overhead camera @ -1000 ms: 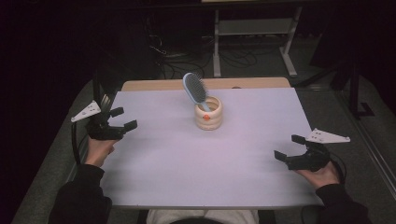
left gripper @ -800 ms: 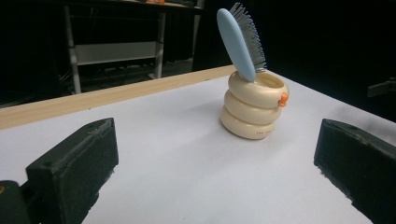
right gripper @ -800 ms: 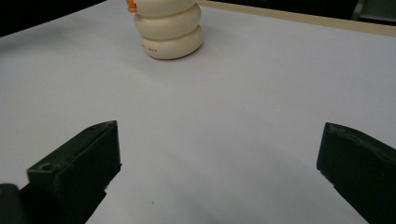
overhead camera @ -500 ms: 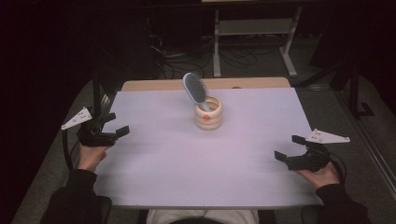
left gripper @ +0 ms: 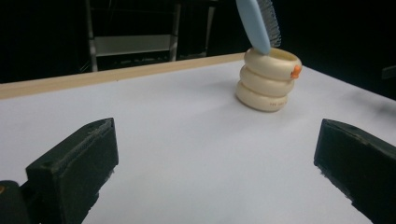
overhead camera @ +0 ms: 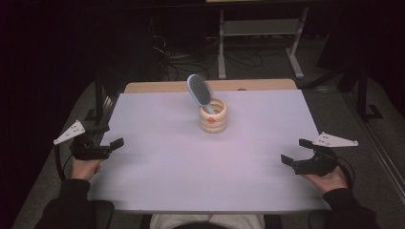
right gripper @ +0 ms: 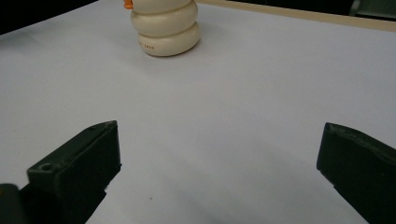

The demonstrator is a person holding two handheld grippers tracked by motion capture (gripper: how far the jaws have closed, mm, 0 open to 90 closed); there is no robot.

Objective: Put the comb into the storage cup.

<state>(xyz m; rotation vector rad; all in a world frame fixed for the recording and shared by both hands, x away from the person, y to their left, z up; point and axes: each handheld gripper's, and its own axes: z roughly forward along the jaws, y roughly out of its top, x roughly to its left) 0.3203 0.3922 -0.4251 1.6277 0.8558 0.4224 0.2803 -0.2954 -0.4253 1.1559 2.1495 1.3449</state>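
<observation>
Person w/ dark long sleeves on both arms, cuffs ending at the wrists; light trousers just visible at bottom edge of high view. Left gripper (overhead camera: 106,144): black body, pale grey 3-cornered plate on top, black cable looping down beside it. Right gripper (overhead camera: 298,153): same build, black w/ grey plate and black cable. Fingers (left gripper: 77,172) are matte black rectangular blocks, each w/ a small round hole nr the tip; edges slightly scuffed.
</observation>
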